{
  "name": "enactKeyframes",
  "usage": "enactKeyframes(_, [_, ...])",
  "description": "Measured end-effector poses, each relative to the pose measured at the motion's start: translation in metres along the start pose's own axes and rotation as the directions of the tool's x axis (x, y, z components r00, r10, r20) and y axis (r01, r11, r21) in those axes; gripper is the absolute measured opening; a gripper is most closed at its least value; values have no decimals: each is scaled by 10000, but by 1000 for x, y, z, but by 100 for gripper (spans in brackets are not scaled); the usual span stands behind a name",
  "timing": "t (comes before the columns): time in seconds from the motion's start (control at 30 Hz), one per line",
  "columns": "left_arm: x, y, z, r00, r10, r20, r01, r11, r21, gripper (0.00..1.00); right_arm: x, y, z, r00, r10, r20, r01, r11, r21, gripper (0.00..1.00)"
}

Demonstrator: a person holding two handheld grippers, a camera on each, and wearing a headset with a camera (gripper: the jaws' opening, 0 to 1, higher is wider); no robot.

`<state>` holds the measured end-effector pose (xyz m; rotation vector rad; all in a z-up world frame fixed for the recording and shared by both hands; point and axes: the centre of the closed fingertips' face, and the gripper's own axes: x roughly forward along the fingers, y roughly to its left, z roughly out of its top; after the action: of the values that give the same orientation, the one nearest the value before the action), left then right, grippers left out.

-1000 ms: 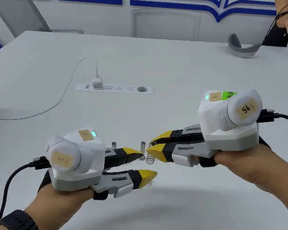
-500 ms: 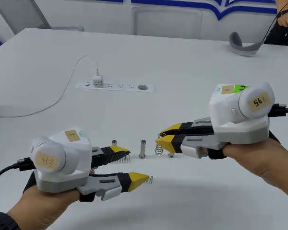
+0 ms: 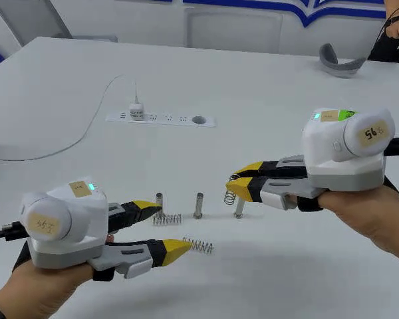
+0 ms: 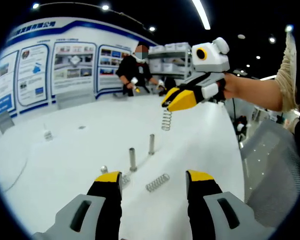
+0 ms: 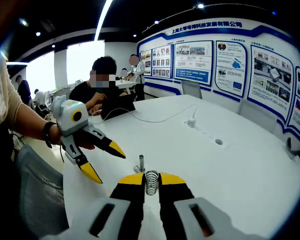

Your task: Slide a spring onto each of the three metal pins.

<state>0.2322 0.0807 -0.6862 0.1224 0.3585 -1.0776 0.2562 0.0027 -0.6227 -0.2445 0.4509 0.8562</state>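
Three short metal pins stand in a row on the white table: left pin, middle pin, right pin. My right gripper is shut on a small spring that hangs upright just above and left of the right pin. Its own view shows that spring pinched between the yellow tips, with a pin behind. My left gripper is open near the front left, holding nothing. Two loose springs lie near its tips, one by the left pin and one closer to me.
A white power strip with a plugged charger and a cable lies farther back. A grey curved object rests at the far right edge. People sit beyond the table.
My left gripper has drawn back to the left, uncovering the two loose springs. My right gripper has moved right and slightly up, carrying its spring from beside the middle pin toward the right pin.
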Motion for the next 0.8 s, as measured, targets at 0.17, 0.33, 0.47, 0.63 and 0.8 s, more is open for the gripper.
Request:
enactKeyframes(0.17, [-5, 7, -3, 9998, 207, -41, -207, 9998, -65, 55, -1, -8, 2, 9998, -168, 56, 168, 9999, 18, 12])
enactKeyframes(0.33, [-9, 13, -5, 9991, 412, -82, -413, 9991, -126, 58, -1, -14, 3, 9995, -298, 94, 297, 9995, 39, 12])
enactKeyframes(0.47, [-11, 16, -7, 9984, 553, -119, -555, 9983, -166, 61, -1, -21, 2, 9989, -454, 81, 454, 9990, -4, 12])
enactKeyframes(0.63, [-15, 19, -9, 9975, 682, -170, -686, 9974, -207, 63, 1, -29, 1, 9980, -632, 70, 633, 9980, -23, 12])
enactKeyframes(0.8, [-16, 21, -9, 9970, 751, -183, -756, 9968, -242, 66, 2, -39, -2, 9958, -919, 46, 918, 9958, 38, 12])
